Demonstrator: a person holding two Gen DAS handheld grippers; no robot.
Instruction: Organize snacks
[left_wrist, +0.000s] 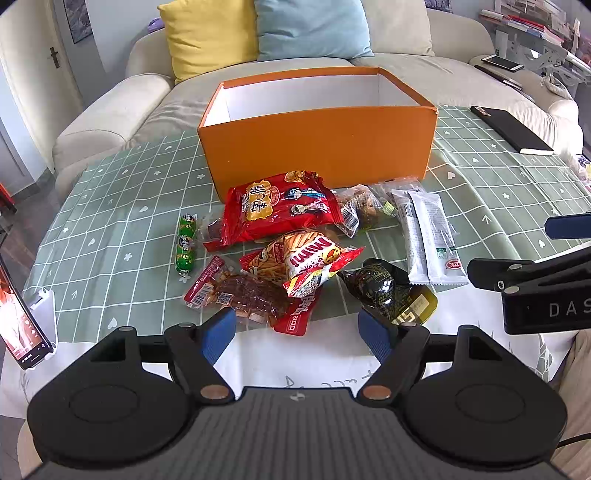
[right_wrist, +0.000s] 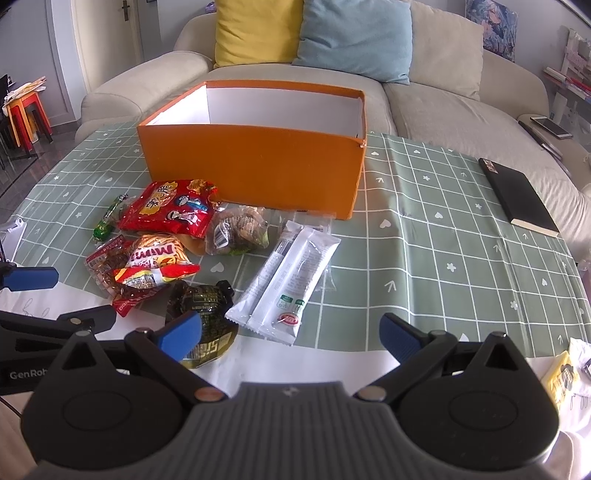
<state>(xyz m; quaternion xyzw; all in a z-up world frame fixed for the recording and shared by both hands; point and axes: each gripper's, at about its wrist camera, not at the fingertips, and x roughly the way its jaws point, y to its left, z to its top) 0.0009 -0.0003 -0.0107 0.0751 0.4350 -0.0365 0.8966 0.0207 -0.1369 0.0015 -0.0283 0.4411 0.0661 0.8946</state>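
Note:
An open orange box (left_wrist: 317, 147) (right_wrist: 255, 162) with a white inside stands at the back of the table. In front of it lies a heap of snacks: a big red bag (left_wrist: 280, 206) (right_wrist: 170, 208), a Mimi chips bag (left_wrist: 314, 262) (right_wrist: 159, 264), a green sausage pack (left_wrist: 185, 243), a brown dried-meat pack (left_wrist: 243, 295), a black-and-gold pouch (left_wrist: 384, 288) (right_wrist: 201, 306), white wrapped bars (left_wrist: 428, 240) (right_wrist: 291, 280) and a clear bag of brown pieces (right_wrist: 238, 229). My left gripper (left_wrist: 297, 332) hangs open just short of the heap. My right gripper (right_wrist: 290, 332) is open too, near the white bars.
A black notebook (left_wrist: 511, 129) (right_wrist: 517, 194) lies at the table's right. A phone on a white stand (left_wrist: 22, 321) sits at the left edge. A yellow packet (right_wrist: 561, 376) lies at the near right. A sofa with yellow and blue cushions (right_wrist: 295, 33) stands behind the table.

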